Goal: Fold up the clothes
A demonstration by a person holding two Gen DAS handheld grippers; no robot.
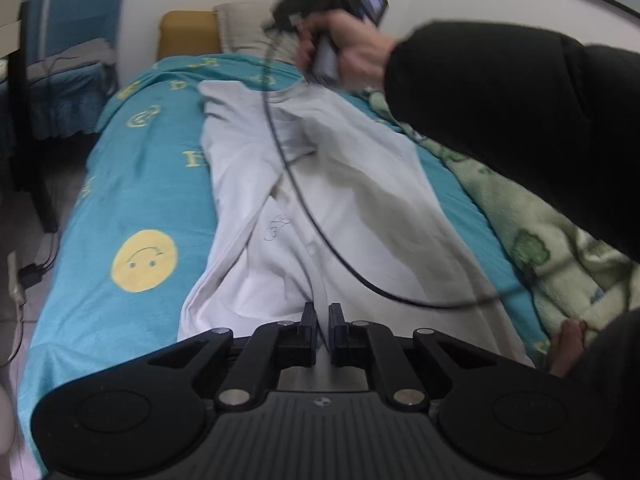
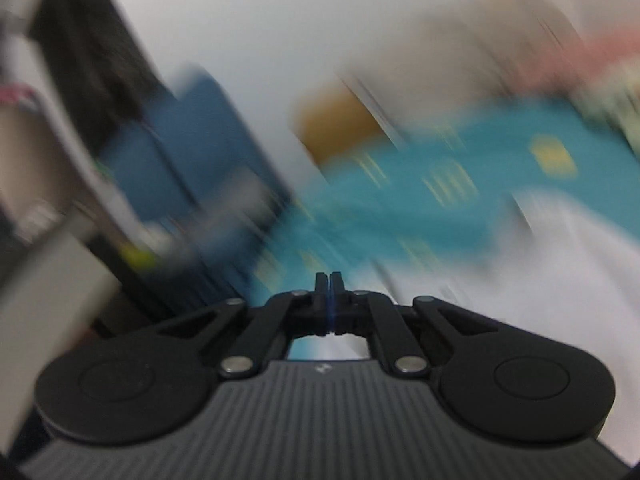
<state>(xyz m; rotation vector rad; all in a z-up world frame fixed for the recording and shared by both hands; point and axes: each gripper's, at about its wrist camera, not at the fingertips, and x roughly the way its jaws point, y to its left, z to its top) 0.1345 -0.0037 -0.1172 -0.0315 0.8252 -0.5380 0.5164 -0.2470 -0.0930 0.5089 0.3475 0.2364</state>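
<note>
Along the bed's left edge, blue sheet (image 1: 132,184) lies bare beside the white shirt (image 1: 320,184).
Left gripper (image 1: 322,312) pinches the shirt hem; right gripper (image 2: 330,280) closed, surroundings blurred.

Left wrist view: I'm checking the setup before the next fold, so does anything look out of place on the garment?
Yes. A black cable trails across the white garment on the teal sheet; it could snag a fold.

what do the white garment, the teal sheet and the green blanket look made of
White garment: thin woven cloth, likely cotton, matte, with soft creases. Teal sheet: flat matte fabric, probably cotton, with printed yellow faces and letters. Green blanket: fuzzy pile, looks like fleece, thick and soft.
</note>
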